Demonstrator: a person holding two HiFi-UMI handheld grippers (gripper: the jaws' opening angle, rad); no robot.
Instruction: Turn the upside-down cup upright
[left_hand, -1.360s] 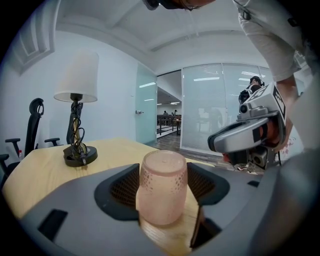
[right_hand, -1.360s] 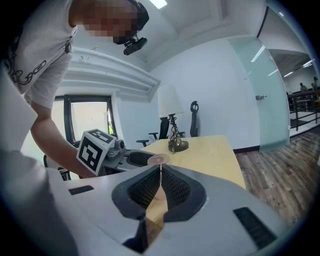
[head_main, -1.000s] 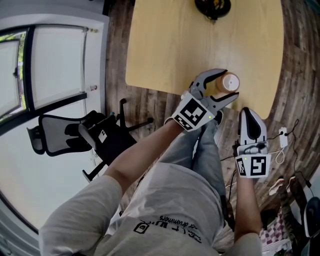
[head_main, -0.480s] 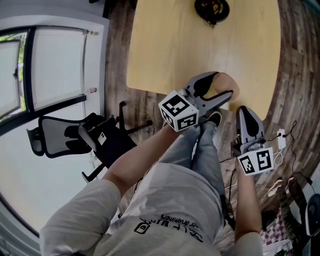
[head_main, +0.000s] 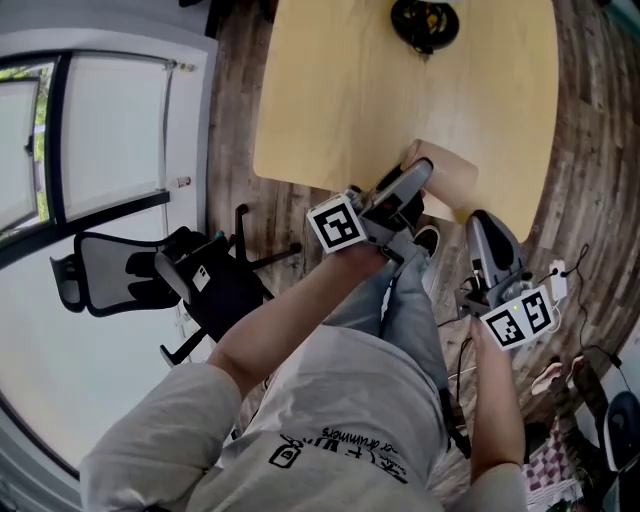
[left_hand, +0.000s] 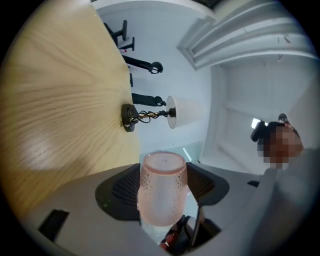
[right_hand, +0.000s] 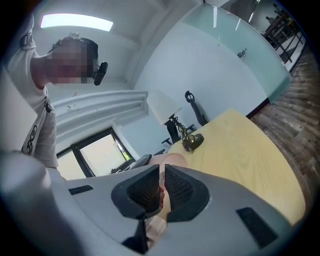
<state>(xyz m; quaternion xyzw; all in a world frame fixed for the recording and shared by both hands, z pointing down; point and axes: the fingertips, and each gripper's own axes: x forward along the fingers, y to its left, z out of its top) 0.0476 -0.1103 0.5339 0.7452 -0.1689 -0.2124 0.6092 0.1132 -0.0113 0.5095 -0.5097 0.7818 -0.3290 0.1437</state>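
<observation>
A pink translucent cup (head_main: 447, 173) with a dimpled wall (left_hand: 162, 187) is tipped on its side over the near edge of the wooden table (head_main: 340, 90). My left gripper (head_main: 408, 190) is shut on it, one pad on each side (left_hand: 162, 194). In the left gripper view the cup's closed bottom faces away from the camera. My right gripper (head_main: 488, 238) hangs just right of the cup, off the table's edge. Its jaws (right_hand: 161, 187) are shut with nothing between them. In the right gripper view a bit of the cup (right_hand: 175, 160) shows behind them.
A dark lamp base (head_main: 425, 20) with a white shade (left_hand: 187, 111) stands at the table's far edge. A black office chair (head_main: 150, 270) is on the floor to the left. Cables and a plug (head_main: 562, 278) lie on the wood floor at the right.
My left gripper has rolled over with the cup, tipping it from bottom-up on the table onto its side and lifting it a little. The right gripper has rolled slightly in place.
</observation>
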